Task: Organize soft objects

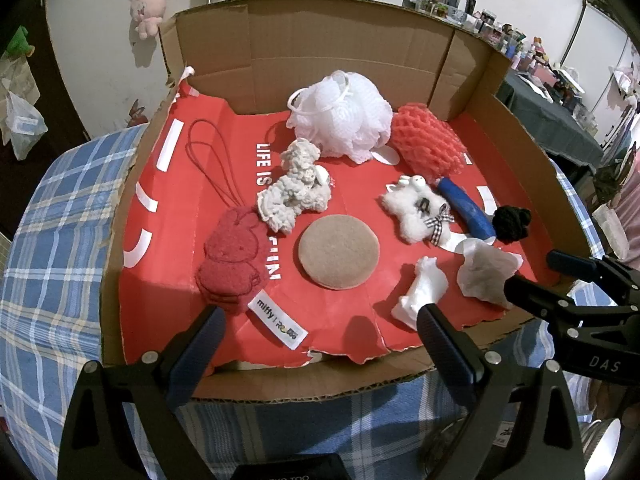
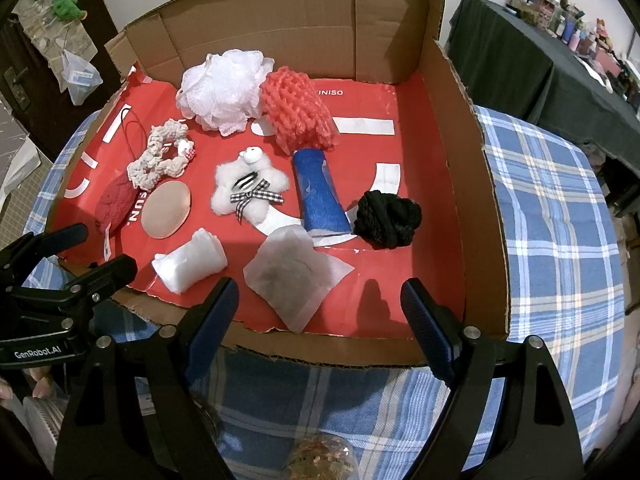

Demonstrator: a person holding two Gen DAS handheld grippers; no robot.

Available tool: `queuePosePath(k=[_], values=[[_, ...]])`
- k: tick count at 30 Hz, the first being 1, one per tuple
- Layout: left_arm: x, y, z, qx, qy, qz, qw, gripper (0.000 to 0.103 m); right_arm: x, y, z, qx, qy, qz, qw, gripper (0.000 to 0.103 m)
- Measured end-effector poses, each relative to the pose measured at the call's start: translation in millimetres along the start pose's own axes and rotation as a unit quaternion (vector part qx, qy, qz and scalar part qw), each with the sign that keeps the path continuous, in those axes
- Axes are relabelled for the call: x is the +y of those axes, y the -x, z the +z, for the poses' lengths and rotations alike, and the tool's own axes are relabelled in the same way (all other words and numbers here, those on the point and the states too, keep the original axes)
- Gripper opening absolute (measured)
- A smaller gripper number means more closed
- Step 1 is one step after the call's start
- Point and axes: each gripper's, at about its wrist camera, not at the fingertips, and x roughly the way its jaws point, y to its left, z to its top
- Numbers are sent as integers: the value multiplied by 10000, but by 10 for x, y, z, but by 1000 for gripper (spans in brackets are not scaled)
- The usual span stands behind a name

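Soft objects lie scattered in the cardboard tray point(image 1: 472, 364) on the plaid surface point(image 2: 560, 208): white mesh puff point(image 1: 340, 114) far back, tan round pad point(image 1: 339, 251) near centre. Only the left view reads the miffy tag point(image 1: 278, 322). Left claw point(image 1: 320, 328) and right claw point(image 2: 320, 300) hover spread, empty.

Table under blue plaid cloth point(image 2: 552, 208). Directly on cloth: open cardboard box point(image 2: 476, 184), walls up at far and right sides, near edge low and torn. Red paper liner point(image 1: 192, 240) covers box floor. On liner, far: white mesh bath puff point(image 1: 340, 114), red foam net point(image 1: 428, 140). Middle: cream scrunchie point(image 1: 292, 192), white fluffy hair clip point(image 1: 416, 208), blue roll point(image 1: 466, 210), black scrunchie point(image 1: 512, 218). Near: red rabbit sponge point(image 1: 232, 260), round tan pad point(image 1: 339, 251), white wad point(image 1: 420, 292), paper sachet point(image 1: 486, 274).
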Motion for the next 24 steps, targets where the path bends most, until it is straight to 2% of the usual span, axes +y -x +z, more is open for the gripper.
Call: queuePosePath(k=[24], values=[[-5, -3, -2, 2, 25, 14, 10000, 98, 9, 21, -5, -45, 42, -30, 10000, 83]])
